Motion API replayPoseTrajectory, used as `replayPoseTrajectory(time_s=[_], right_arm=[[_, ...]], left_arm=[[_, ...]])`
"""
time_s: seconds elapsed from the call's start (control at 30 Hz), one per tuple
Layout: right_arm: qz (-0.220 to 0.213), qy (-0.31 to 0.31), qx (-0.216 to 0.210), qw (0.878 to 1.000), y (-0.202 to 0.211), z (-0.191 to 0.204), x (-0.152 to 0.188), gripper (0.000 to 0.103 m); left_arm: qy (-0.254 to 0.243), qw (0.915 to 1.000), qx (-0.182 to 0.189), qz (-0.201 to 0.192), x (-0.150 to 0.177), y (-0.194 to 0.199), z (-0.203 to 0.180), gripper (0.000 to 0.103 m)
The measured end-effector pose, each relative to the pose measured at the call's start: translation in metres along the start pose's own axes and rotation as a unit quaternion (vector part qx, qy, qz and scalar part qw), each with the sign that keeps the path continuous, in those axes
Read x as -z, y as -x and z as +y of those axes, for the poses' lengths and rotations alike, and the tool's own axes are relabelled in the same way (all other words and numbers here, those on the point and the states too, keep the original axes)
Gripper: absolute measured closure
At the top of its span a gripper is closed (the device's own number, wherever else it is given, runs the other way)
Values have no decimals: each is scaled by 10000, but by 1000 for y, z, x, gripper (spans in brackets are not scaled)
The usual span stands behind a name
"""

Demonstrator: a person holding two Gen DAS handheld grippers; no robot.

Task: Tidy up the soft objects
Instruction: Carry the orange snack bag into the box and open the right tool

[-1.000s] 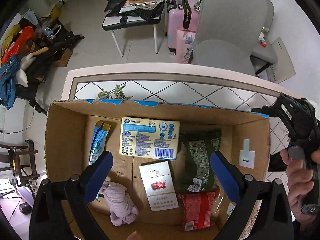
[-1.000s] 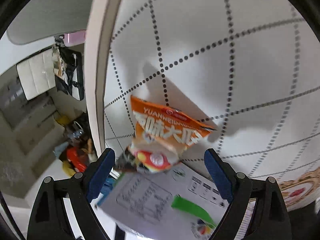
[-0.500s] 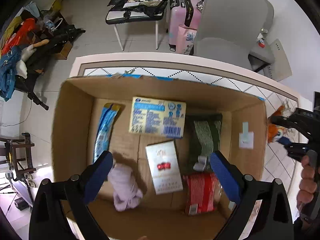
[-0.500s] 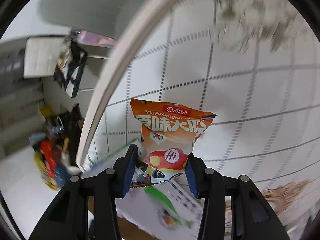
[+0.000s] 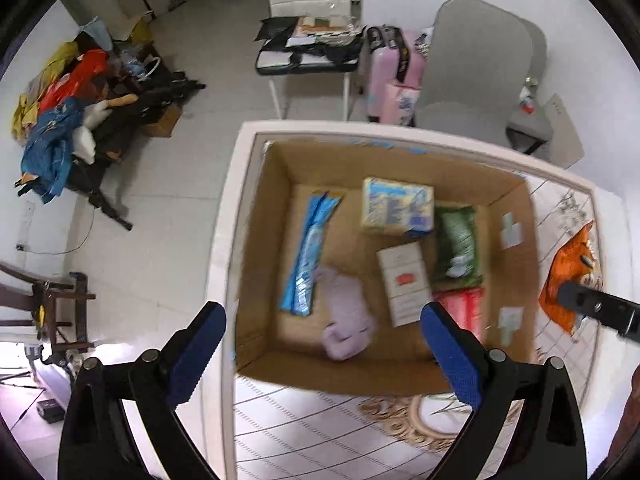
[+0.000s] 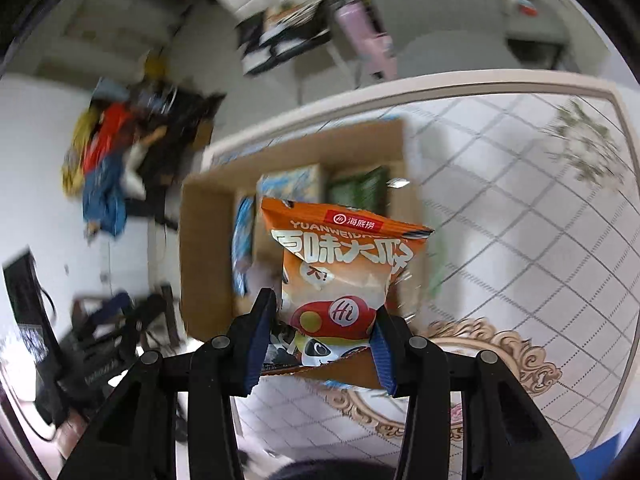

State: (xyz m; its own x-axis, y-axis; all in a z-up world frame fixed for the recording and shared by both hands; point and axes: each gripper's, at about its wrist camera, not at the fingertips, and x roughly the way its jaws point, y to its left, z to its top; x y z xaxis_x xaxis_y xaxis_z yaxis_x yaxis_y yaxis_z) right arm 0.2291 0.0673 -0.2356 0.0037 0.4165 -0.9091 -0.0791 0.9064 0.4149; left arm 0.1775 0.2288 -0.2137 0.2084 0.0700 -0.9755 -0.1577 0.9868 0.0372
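Note:
An open cardboard box [image 5: 264,240] sits on the tiled table. It holds a lilac cloth roll [image 5: 346,320], a long blue packet [image 5: 310,248], a yellow-blue box [image 5: 398,208], a white carton [image 5: 404,280], a green bag [image 5: 456,240] and a red bag [image 5: 466,308]. My right gripper [image 6: 322,324] is shut on an orange snack bag [image 6: 340,264], held up in front of the box [image 6: 200,248]. In the left wrist view the bag [image 5: 568,268] hangs right of the box. My left gripper [image 5: 320,356] is open and empty above the box's near edge.
The table's left edge [image 5: 224,240] drops to the floor. A grey chair [image 5: 476,76], a pink suitcase [image 5: 394,76] and a loaded white chair [image 5: 308,52] stand beyond the table. A pile of clothes [image 5: 60,120] lies far left.
My right gripper has lifted the orange snack bag off the table and swung it toward the box. My left gripper has pulled back and up from over the box.

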Motion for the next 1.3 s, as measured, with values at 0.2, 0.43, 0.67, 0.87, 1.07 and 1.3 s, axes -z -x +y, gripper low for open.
replayPoseTrajectory(time_s=[0.2, 0.43, 0.67, 0.87, 1.07, 1.3], right_arm=[[635, 210, 272, 9974, -64, 27, 23, 56], [851, 65, 630, 9944, -131, 16, 44, 56], [1025, 124, 967, 9899, -176, 11, 56, 55], [990, 187, 976, 9901, -167, 5, 62, 32], [446, 303, 1286, 9902, -110, -5, 68, 24], [-311, 290, 1821, 9824, -25, -6, 77, 10]], left_arm=[[151, 9992, -161, 337, 23, -40, 17, 3], [266, 9970, -193, 707, 33, -86, 25, 3], [207, 9962, -396, 752, 32, -104, 23, 3], [198, 9965, -266, 766, 34, -101, 19, 3], [64, 9980, -132, 609, 37, -77, 6, 3], [-205, 9996, 102, 135, 44, -14, -17, 3]])
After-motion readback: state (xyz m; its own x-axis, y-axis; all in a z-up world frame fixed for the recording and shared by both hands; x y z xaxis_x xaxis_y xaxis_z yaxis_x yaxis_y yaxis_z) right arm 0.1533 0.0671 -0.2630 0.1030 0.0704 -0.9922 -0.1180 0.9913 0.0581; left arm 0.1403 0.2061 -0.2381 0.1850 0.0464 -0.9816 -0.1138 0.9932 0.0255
